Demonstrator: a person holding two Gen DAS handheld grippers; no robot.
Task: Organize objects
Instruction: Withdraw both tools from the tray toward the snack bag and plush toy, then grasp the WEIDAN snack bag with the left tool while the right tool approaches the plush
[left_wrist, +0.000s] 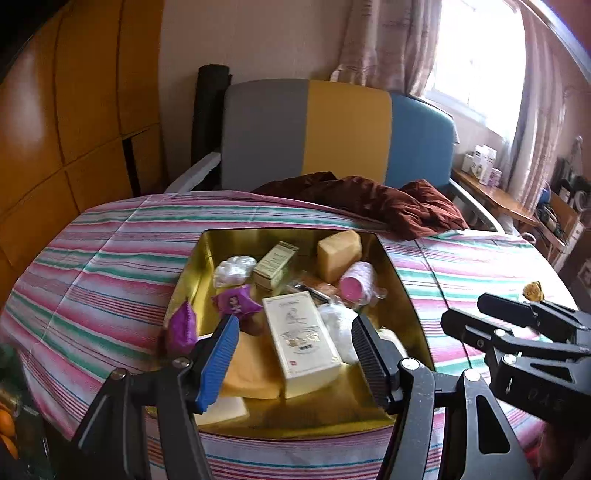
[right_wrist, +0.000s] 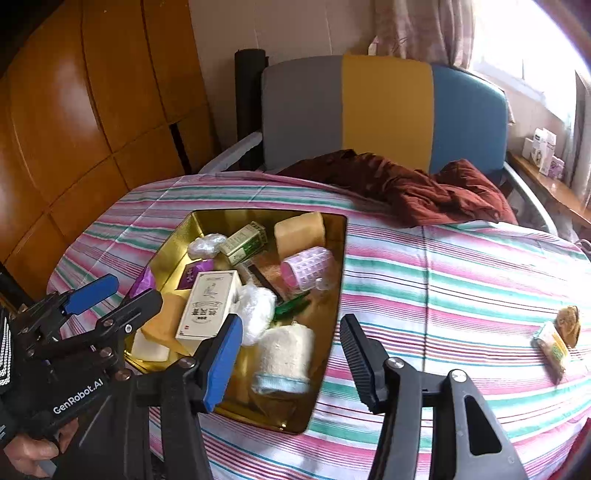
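A gold tin tray (left_wrist: 194, 269) lies on the striped bedspread, filled with small items: a white printed box (left_wrist: 303, 339), a pink hair roller (left_wrist: 356, 282), a tan block (left_wrist: 340, 251), a green box (left_wrist: 275, 264) and purple packets (left_wrist: 232, 301). My left gripper (left_wrist: 293, 358) hovers open over the tray's near side, nothing between its pads. In the right wrist view the same tray (right_wrist: 173, 251) also holds a rolled white towel (right_wrist: 284, 354). My right gripper (right_wrist: 290, 360) stands open above the towel and tray edge, empty. The two grippers sit side by side.
Two small wrapped snacks (right_wrist: 554, 343) lie on the bedspread to the right. A dark red garment (right_wrist: 424, 188) is bunched at the far side before a grey, yellow and blue headboard (right_wrist: 384, 110). A wooden wardrobe (right_wrist: 92, 110) stands left, a shelf with boxes (right_wrist: 543, 151) right.
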